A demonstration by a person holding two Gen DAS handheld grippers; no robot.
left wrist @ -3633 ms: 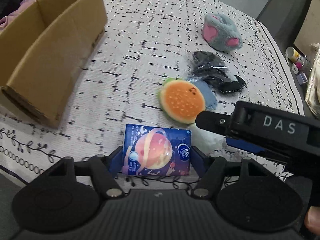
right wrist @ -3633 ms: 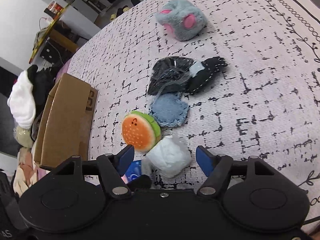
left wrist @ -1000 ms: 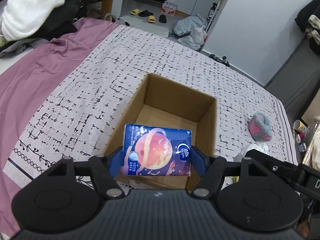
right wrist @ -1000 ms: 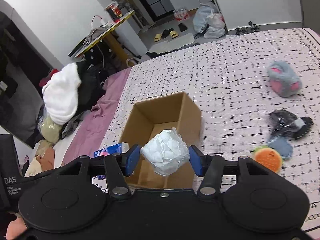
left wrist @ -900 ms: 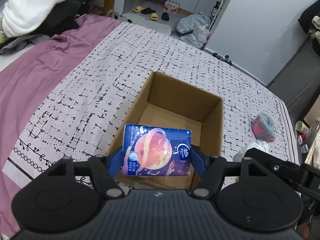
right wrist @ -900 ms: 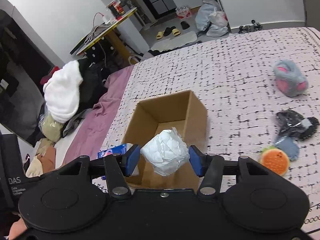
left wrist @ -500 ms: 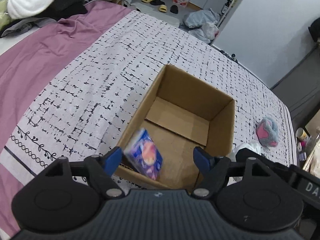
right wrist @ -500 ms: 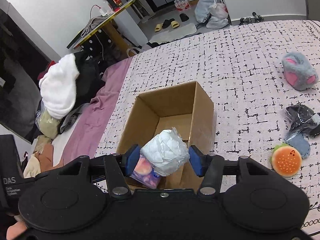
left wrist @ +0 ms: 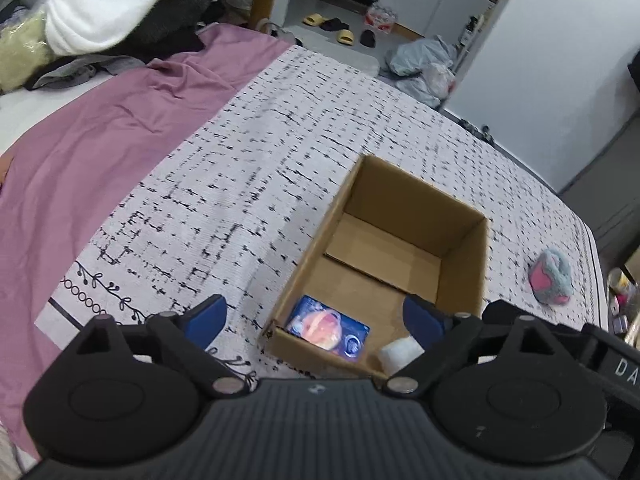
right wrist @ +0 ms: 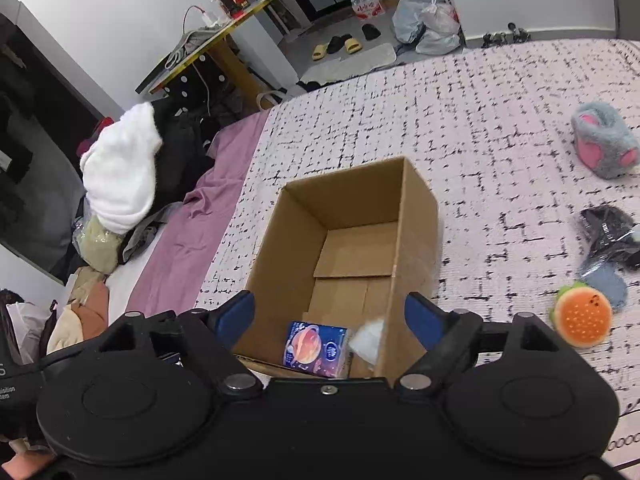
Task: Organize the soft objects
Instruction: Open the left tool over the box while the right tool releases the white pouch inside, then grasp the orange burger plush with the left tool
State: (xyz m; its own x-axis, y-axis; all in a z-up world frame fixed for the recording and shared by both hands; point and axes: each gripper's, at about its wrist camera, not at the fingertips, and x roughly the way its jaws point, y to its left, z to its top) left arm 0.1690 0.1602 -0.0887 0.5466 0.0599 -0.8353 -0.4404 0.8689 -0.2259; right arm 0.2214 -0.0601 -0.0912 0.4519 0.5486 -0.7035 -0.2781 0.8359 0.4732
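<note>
Both claws, left (left wrist: 314,314) and right (right wrist: 330,312), are held released over the box (right wrist: 416,216); burger plush (right wrist: 584,320) lies rightward, nearer the right.

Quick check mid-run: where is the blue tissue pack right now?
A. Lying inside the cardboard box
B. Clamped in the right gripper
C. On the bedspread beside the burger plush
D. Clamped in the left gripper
A: the blue tissue pack lies on the floor of the cardboard box, next to the white bundle, and both the left gripper and right gripper are open with nothing in them.
</note>
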